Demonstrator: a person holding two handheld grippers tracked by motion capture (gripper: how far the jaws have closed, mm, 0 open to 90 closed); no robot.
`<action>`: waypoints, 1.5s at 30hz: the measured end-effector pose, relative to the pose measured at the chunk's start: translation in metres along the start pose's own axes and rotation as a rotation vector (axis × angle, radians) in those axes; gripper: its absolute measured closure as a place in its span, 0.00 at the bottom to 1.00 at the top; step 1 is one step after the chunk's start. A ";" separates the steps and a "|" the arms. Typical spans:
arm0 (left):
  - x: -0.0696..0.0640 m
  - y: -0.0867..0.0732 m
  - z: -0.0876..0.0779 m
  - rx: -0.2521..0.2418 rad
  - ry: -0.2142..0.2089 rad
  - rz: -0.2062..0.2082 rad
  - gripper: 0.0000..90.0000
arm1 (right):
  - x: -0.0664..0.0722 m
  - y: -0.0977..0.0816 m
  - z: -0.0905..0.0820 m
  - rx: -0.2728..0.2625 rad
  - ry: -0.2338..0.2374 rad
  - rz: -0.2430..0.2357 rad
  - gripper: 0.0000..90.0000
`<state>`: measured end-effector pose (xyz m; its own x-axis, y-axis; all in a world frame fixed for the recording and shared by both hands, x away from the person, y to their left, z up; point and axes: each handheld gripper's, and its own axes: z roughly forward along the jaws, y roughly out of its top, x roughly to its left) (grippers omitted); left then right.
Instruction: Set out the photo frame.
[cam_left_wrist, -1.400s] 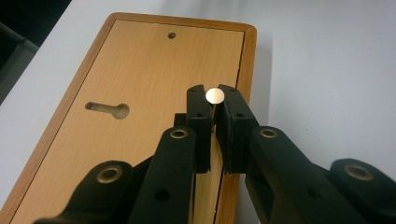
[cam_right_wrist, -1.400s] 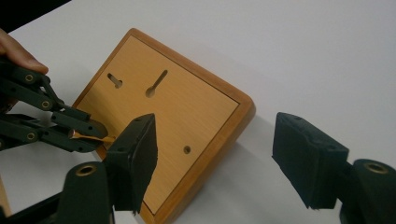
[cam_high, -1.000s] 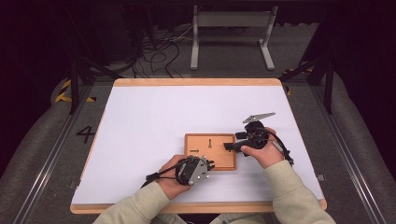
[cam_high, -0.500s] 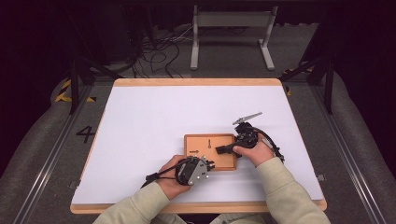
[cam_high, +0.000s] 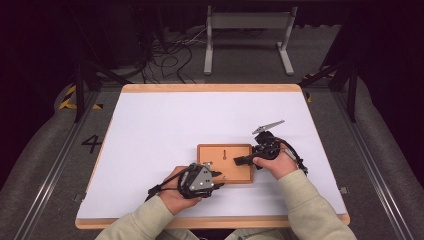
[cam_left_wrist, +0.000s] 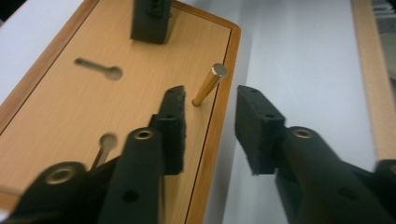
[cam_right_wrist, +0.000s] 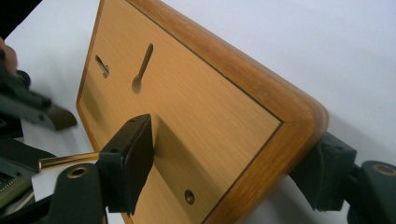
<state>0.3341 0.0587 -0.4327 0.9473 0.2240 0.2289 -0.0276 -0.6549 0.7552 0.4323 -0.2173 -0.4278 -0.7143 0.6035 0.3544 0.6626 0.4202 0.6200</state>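
Observation:
A small wooden board (cam_high: 235, 167) with slots and holes lies on the white table. A brass pin (cam_left_wrist: 208, 85) stands upright near one edge of the board (cam_left_wrist: 140, 65). My left gripper (cam_high: 218, 180) is at the board's near-left corner. Its jaws have just been opening, and in the left gripper view the left gripper (cam_left_wrist: 210, 100) stands open around the pin without touching it. My right gripper (cam_high: 245, 160) has just been closing on the board's right end. In its own view the right gripper (cam_right_wrist: 233, 135) clamps the board (cam_right_wrist: 205, 116), one pad on top and one beneath. The pin (cam_right_wrist: 65, 160) shows beyond.
The white tabletop (cam_high: 165, 130) has a wooden rim and spreads wide behind and to the left of the board. A metal stand (cam_high: 247, 30) and cables (cam_high: 165, 55) are on the floor past the far edge. Both sleeved forearms come in from the near edge.
The left gripper's jaws have spread apart from shut. The right gripper has swung a little leftward onto the board's end and narrowed its jaws.

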 end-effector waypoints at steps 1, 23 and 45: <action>0.000 -0.001 -0.005 0.002 0.004 -0.016 0.64 | 0.003 0.000 -0.003 -0.006 -0.008 -0.018 0.33; 0.050 -0.058 -0.071 -0.094 0.217 -0.313 0.54 | 0.037 -0.010 -0.034 -0.024 -0.080 -0.275 0.51; 0.069 -0.083 -0.076 -0.133 0.217 -0.488 0.53 | 0.080 -0.037 -0.059 0.005 -0.142 -0.529 0.68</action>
<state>0.3775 0.1836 -0.4327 0.7728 0.6321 -0.0569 0.3456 -0.3440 0.8731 0.3374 -0.2245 -0.3807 -0.9133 0.3941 -0.1029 0.2224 0.6942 0.6846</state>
